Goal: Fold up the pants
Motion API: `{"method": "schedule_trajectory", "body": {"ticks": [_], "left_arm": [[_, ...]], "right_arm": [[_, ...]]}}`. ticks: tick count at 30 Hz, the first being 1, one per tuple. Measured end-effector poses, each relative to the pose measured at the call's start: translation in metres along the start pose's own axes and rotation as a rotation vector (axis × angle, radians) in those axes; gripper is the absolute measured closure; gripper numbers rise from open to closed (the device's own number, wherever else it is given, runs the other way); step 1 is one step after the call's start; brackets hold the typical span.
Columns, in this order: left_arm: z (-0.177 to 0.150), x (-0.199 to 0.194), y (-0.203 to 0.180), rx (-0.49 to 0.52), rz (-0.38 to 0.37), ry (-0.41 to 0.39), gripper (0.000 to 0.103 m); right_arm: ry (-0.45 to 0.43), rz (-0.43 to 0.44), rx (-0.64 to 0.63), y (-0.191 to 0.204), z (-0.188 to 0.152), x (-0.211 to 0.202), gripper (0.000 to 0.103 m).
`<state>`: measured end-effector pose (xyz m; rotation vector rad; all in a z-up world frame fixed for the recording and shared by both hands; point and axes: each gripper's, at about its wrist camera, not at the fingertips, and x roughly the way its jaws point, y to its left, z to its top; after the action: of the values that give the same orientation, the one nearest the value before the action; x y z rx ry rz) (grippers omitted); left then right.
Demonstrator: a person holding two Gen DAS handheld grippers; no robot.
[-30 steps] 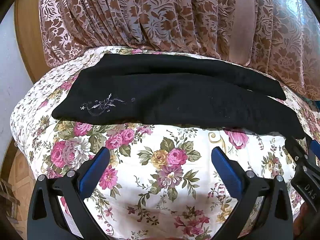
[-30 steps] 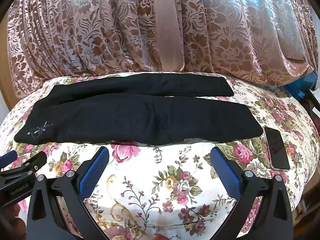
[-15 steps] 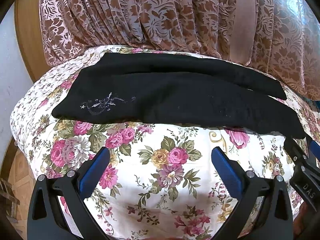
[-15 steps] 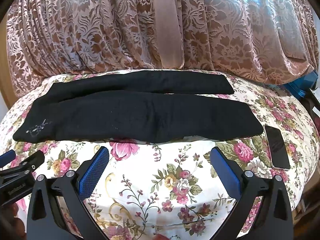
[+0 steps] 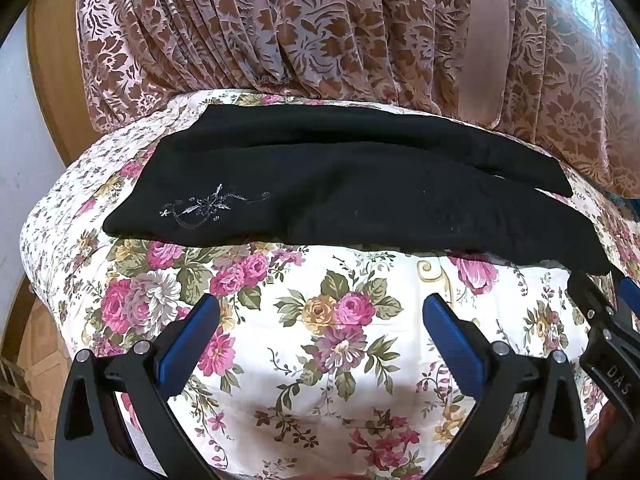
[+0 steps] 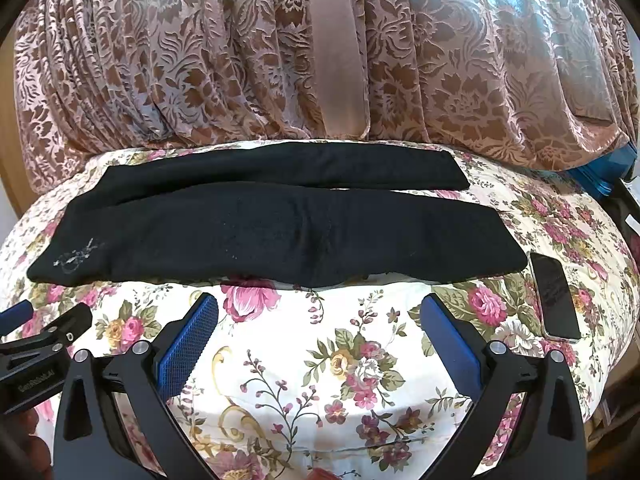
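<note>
Two blue-padded grippers hover over a bed (image 5: 328, 368) covered in a rose-print sheet, each with its fingers spread wide and holding nothing. The left gripper (image 5: 320, 324) and right gripper (image 6: 320, 322) sit side by side above bare floral fabric, short of the black pants (image 5: 340, 196), which lie stretched crosswise along the far part of the bed. Both legs run left to right, one behind the other, the nearer leg overlapping the farther one toward the left end. A small silver embroidered motif (image 5: 208, 208) marks the near leg at its left end. Behind the pants hangs a brown-and-pink damask curtain (image 6: 200, 60). A dark phone (image 6: 554, 296) lies on the sheet just beside the right end of the near leg.
</note>
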<state>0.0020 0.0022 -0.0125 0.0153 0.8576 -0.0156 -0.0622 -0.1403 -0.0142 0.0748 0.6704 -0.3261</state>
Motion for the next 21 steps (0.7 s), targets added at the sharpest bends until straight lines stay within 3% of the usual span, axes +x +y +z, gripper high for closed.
{"method": "schedule_trajectory", "body": {"ticks": [21], "left_arm": [[-0.0014,0.0017,-0.0004,-0.002,0.001,0.005,0.002]], "right_arm": [[0.014,0.001,-0.006,0.0015,0.0005,0.0008,0.003]]}}
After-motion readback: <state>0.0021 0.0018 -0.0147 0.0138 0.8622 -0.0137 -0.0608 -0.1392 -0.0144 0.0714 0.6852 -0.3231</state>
